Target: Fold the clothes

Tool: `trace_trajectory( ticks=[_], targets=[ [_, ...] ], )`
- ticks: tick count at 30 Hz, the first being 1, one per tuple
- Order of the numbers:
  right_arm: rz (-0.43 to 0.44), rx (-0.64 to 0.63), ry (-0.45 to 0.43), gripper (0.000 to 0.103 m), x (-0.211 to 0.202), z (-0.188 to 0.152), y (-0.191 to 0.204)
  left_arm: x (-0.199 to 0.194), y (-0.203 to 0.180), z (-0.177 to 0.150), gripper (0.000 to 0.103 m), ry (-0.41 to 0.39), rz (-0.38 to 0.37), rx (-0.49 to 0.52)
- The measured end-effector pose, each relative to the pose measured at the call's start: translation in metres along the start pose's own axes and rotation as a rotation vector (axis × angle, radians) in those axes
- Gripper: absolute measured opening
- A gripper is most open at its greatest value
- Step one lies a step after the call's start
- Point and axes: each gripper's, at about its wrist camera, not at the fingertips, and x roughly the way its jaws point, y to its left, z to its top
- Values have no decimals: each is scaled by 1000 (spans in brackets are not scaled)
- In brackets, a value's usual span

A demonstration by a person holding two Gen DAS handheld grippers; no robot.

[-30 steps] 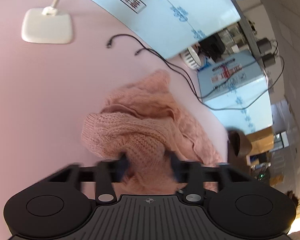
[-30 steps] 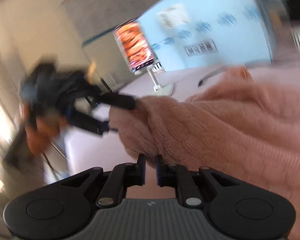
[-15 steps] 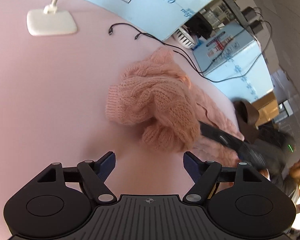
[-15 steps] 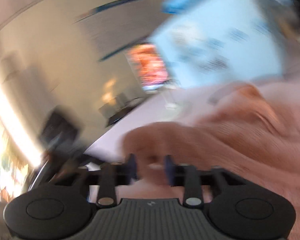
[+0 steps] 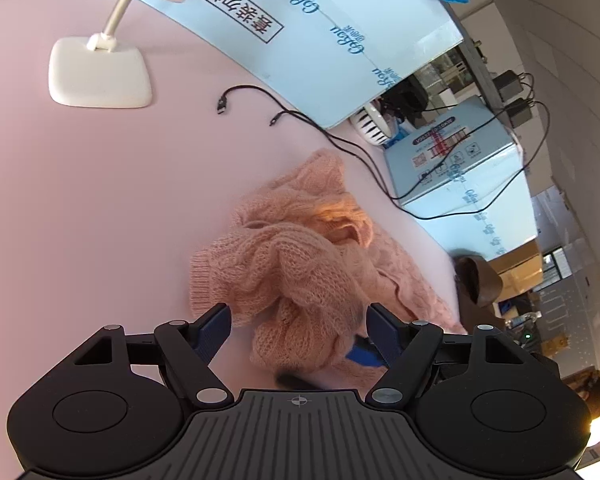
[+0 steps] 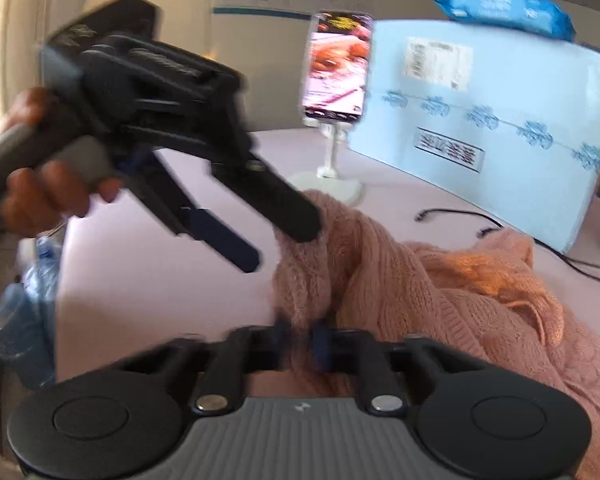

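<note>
Sweater (image 5: 292,264) nearer than before, between spread left hand-held gripper (image 5: 298,330); right hand-held gripper (image 6: 302,338) clamped on it, cables (image 5: 340,144) beyond.

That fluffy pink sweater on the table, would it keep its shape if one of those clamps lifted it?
Probably not. The pink sweater lies in a crumpled, drooping heap, so it would likely sag. Its loose, fuzzy knit looks light and airy. The right gripper pinches a bunched fold, suggesting the fabric squashes easily.

**A stockroom-like workroom**

A pink bench (image 5: 80,184) is ringed by printed light-blue cartons (image 5: 340,40). A phone on a white stand (image 6: 334,80), loose charging cables (image 5: 340,144) and plug adapters (image 5: 516,96) are seen, with cardboard boxes (image 5: 516,268) stacked behind.
</note>
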Motion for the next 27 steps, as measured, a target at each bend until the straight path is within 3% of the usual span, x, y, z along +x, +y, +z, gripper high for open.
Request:
trace_trajectory(
  ticks=[5, 9, 12, 16, 23, 25, 27],
  targets=[
    [169, 363, -62, 9, -14, 10, -56, -8, -2, -11, 76, 16, 21, 64],
    [456, 791, -112, 9, -18, -6, -114, -4, -5, -23, 76, 46, 71, 146],
    [617, 1015, -122, 9, -12, -21, -134, 2, -10, -31, 76, 33, 4, 204],
    [681, 1121, -122, 10, -6, -30, -135, 11, -20, -30, 76, -70, -148, 237],
    [731, 1257, -192, 12, -5, -44, -148, 37, -46, -29, 73, -92, -203, 329],
    [725, 1278, -188, 12, -2, -44, -151, 41, -49, -31, 55, -83, -207, 332],
    [706, 1289, -185, 13, -2, -46, -154, 45, -53, -33, 19, -65, -181, 342]
  ],
)
